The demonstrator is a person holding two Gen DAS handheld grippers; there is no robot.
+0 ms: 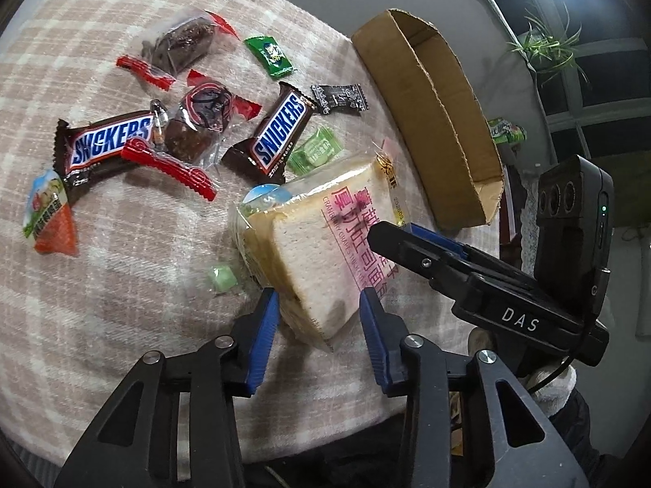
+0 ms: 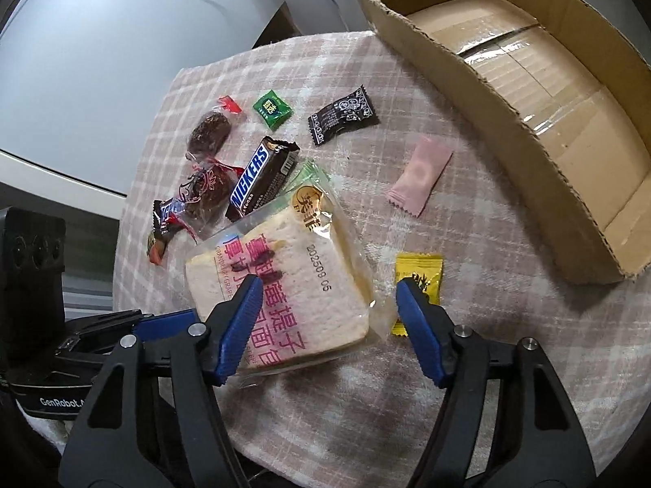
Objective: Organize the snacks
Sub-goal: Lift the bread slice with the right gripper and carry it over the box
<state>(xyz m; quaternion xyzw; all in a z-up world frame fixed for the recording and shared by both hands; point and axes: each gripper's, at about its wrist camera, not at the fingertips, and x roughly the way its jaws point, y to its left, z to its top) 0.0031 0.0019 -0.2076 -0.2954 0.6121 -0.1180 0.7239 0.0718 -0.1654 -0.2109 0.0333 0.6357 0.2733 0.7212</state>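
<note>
A clear-wrapped pack of sliced bread (image 1: 317,252) (image 2: 293,268) with pink lettering lies on the checked cloth, near the table's front edge. My left gripper (image 1: 318,303) straddles its near corner, and both blue pads touch the wrapper's sides. My right gripper (image 2: 328,286) stands open over the pack's other end. Its left finger lies over the bread, while its right finger is clear of the wrapper, by a yellow candy (image 2: 417,280). An empty cardboard box (image 1: 427,122) (image 2: 468,81) stands beyond, to the right.
Loose snacks lie left of the bread: two Snickers bars (image 1: 110,142) (image 1: 280,130), brownie packs (image 1: 183,40), a green candy (image 1: 270,57) and a black one (image 1: 339,99). A pink sachet (image 2: 421,175) lies between bread and box. The round table's edge runs close below both grippers.
</note>
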